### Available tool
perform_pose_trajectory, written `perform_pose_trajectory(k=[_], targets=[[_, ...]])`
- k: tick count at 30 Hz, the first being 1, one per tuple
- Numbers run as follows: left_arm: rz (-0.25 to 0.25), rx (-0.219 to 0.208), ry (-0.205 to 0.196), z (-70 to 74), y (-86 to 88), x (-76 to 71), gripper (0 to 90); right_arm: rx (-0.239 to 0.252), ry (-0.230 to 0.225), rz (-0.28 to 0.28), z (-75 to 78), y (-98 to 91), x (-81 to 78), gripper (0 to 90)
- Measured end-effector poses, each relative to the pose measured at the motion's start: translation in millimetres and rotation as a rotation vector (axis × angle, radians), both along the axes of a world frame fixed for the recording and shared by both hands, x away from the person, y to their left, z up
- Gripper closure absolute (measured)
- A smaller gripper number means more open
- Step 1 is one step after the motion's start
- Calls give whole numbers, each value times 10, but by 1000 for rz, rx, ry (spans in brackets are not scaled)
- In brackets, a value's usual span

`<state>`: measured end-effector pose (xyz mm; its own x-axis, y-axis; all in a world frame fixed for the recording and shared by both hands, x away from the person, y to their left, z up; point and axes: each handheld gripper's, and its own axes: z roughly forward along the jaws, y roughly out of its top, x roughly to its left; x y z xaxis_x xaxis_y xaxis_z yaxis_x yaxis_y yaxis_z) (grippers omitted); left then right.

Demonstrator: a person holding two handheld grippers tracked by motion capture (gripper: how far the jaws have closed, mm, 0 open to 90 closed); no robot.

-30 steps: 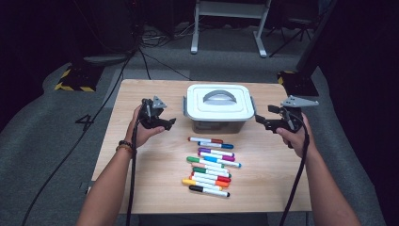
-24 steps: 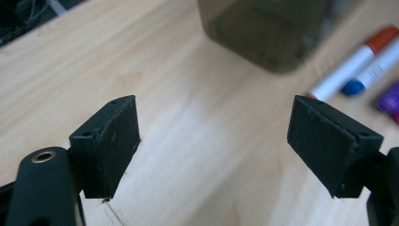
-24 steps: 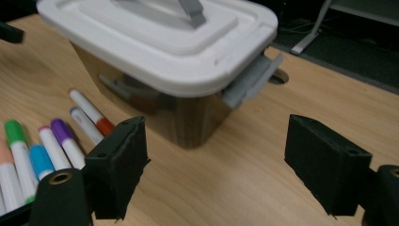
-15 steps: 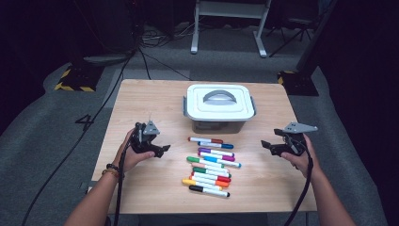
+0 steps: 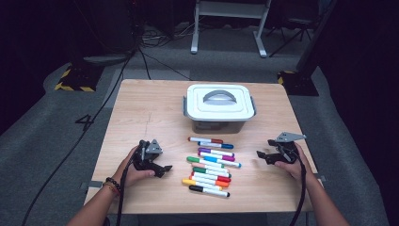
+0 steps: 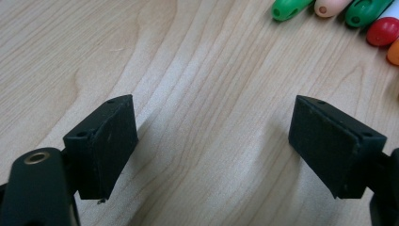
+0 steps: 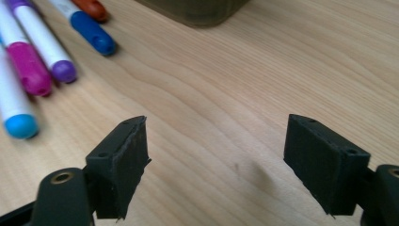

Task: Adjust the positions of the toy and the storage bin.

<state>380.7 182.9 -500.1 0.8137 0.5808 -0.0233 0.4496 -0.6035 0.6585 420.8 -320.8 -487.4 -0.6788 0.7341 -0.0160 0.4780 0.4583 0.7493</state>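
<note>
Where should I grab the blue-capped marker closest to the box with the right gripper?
Grip the white barrel of the blue-capped marker near its middle, coming straight down with the right gripper, jaws across its width. It lies flat and crosswise, with a red-capped marker close behind it, so a narrow top-down pinch probably suits best.

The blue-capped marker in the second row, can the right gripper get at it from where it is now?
Probably yes: the right gripper, jaws open and empty, faces the blue-capped marker across bare table; nothing lies between them.
</note>
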Motion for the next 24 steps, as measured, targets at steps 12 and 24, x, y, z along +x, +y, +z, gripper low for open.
perform_pose_trajectory(k=[12,24], targets=[[-2,-28,-32,-39,23,-22,156,37,-64,-1,153,-41,29,347],[-7,-32,-28,-41,24,-14,152,111,-264,45,1055,108,-31,316]])
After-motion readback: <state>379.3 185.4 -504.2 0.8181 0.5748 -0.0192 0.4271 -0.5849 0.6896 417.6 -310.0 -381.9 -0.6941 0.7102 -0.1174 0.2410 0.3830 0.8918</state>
